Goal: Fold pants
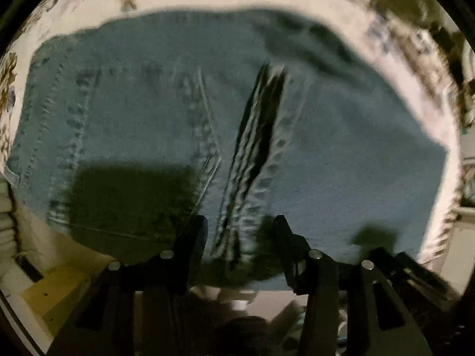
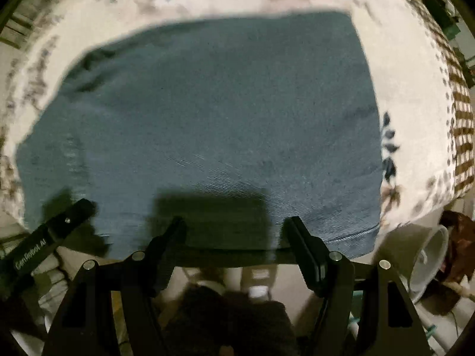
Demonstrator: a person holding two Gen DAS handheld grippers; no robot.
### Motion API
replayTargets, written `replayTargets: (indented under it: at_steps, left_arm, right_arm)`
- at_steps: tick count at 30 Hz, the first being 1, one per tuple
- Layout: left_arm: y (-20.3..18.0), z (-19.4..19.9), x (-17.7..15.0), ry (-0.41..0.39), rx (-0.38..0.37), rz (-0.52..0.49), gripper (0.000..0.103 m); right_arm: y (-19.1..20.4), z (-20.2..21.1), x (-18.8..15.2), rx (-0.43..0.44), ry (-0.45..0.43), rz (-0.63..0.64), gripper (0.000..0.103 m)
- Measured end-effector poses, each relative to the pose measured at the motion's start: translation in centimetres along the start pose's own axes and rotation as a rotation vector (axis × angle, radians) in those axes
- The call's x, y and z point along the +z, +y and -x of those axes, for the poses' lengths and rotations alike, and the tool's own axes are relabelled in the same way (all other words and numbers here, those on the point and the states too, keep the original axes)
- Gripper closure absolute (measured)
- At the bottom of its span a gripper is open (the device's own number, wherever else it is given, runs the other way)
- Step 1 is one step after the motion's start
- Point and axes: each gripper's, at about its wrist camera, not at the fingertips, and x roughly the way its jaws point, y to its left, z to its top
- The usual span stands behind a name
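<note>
A: Dim room, white floral-print cloth (image 2: 415, 136) over the work surface, clutter below its near edge; white plastic bucket (image 2: 430, 261) down to the right of the right gripper

B: And the blue denim pants (image 2: 222, 118)?

A: Spread flat on the cloth, straight ahead of both grippers, near edge at the fingertips. Already doubled over, by the look of it. Dark gap between stitched seams (image 1: 261, 136) running away from the left gripper (image 1: 240, 231)

B: Jaws?

A: Left gripper parted, straddling the near end of that seam gap, nothing pinched. Right gripper (image 2: 237, 231) parted wide too, fingertips at the hem, cloth between them but not clamped

B: Risks from here?

A: Closing on the top layer only, likely; then a lopsided fold with the under-layer left behind. Uneven lift between the two sides, and skewed edges. Stiff, heavy denim, so possibly slipping from a shallow pinch. Blurred frames, so exact contact hard to judge
</note>
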Motion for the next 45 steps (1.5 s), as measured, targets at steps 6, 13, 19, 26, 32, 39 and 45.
replayTargets:
  at_steps: [6,13,19,26,32,39,45]
  left_arm:
    - [4.3,3.8,-1.1,-0.073,-0.235,0.102,0.059]
    - [17.4,9.5,-5.0,-0.297,-0.268,0.441,0.007]
    - [27.3,5.9,-7.8,-0.427,-0.285,0.795,0.009]
    - [26.9,6.7,-6.3,-0.592,-0.282,0.744,0.089]
    - [26.9,5.8,-5.9,-0.589,-0.299,0.709,0.088]
    - [31.6,2.7,-8.2,-0.558,-0.544,0.932,0.058]
    - [30.3,-0.3,-8.5,-0.463,-0.583,0.962,0.046]
  right_arm:
    - [1.1,0.5,0.4,0.017,-0.015,0.009,0.031]
    - [1.6,3.2,0.8,0.149,-0.040,0.007,0.031]
    - [5.3,2.8,0.7,0.094,-0.038,0.091,0.031]
    - [7.5,-0.6,-0.7,0.022,-0.005,0.139,0.031]
    - [9.0,-2.5,-1.1,-0.033,0.020,0.179,0.031]
    - [9.5,-2.5,-0.9,-0.023,0.033,0.166,0.031]
    - [9.1,-2.7,-1.3,-0.034,0.024,0.173,0.031]
